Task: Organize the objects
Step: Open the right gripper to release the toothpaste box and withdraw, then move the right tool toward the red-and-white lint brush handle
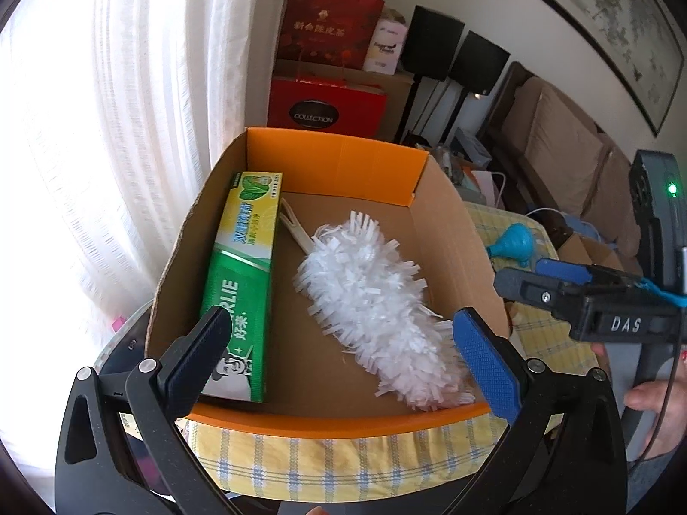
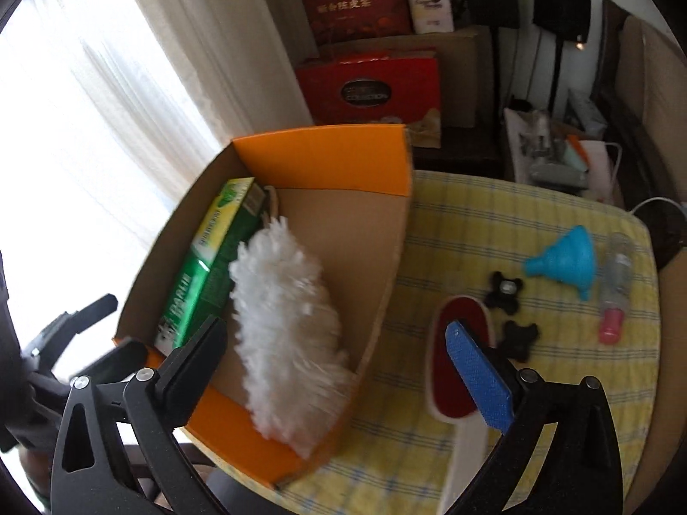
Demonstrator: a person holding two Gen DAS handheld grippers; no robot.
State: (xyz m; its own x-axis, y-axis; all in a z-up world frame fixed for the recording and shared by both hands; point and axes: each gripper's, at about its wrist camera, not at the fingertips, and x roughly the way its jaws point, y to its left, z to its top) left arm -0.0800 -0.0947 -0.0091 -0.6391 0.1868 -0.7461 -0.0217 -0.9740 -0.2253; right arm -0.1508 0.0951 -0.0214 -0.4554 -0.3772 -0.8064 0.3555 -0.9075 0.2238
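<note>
Both of my grippers stand spread wide with nothing between the pads: left gripper [image 1: 343, 356] hangs over the near orange rim of the open cardboard box [image 1: 339, 422], right gripper [image 2: 339, 365] sits over the box's right wall, half toward the table. Inside the box lie a green and yellow toothpaste carton [image 1: 244, 283] along the left wall and a white fluffy duster with a cream plastic handle [image 1: 369, 300] beside it, touching or nearly so. Still out on the yellow checked tablecloth [image 2: 472, 223]: a red oval lint brush with a pale handle [image 2: 461, 339] just under my right blue pad, two small black knobbed pieces [image 2: 506, 285], a teal funnel [image 2: 566, 257], and a clear bottle with a pink cap [image 2: 616, 287]. I judge the next pick is the lint brush. To do it well I'd square the right jaws across the narrow handle, not the broad head, come down steeply, and close only once both pads flank it. Right view is blurred; I'd settle first. Left gripper should hold clear of the box mouth.
</note>
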